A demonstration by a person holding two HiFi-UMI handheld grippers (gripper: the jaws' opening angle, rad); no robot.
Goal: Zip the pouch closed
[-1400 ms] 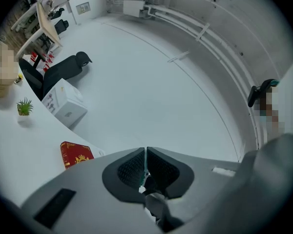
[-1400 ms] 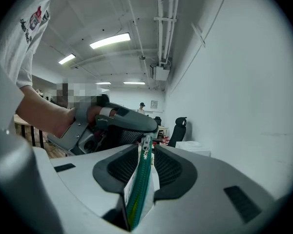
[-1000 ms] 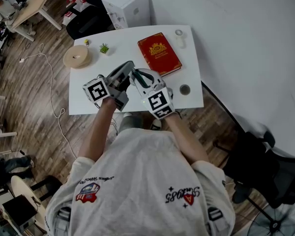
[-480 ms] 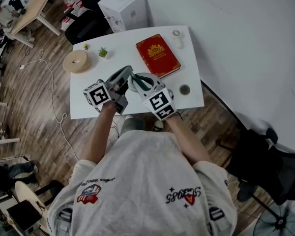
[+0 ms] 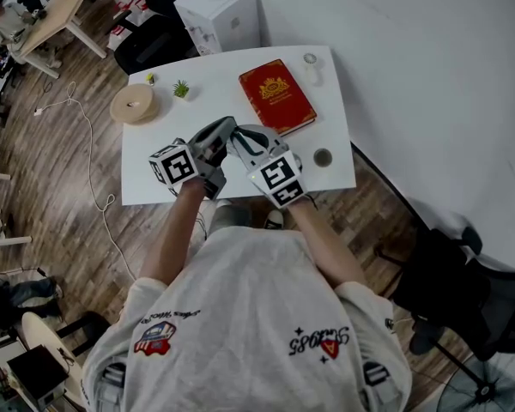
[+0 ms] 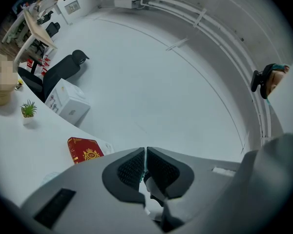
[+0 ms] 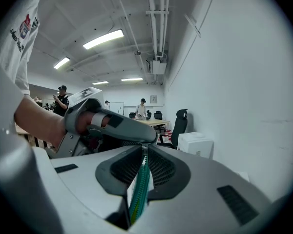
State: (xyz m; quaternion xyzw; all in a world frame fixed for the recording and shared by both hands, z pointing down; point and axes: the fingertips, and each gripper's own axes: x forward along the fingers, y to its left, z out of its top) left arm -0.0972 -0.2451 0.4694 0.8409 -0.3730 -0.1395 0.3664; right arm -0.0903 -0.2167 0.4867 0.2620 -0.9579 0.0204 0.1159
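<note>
**A:** Pouch status?

**B:** I see it off the table (image 5: 335, 118), held up between both tools. Right gripper (image 7: 144, 165) is clamped on the pouch (image 7: 139, 191). Teal zipper teeth and a white edge run up between its pads.

**A:** Left?

**B:** Left gripper (image 6: 145, 165) is clenched tight, pads almost touching. A thin pale sliver of the pouch is pinched at the tips. I can't tell which part.

**A:** Relative pose?

**B:** Tips nearly meet. In the right gripper view the left tool's nose sits just past my right pads. In the head view both are above the table's near half, with the red book (image 5: 277, 94) beyond them.
</note>
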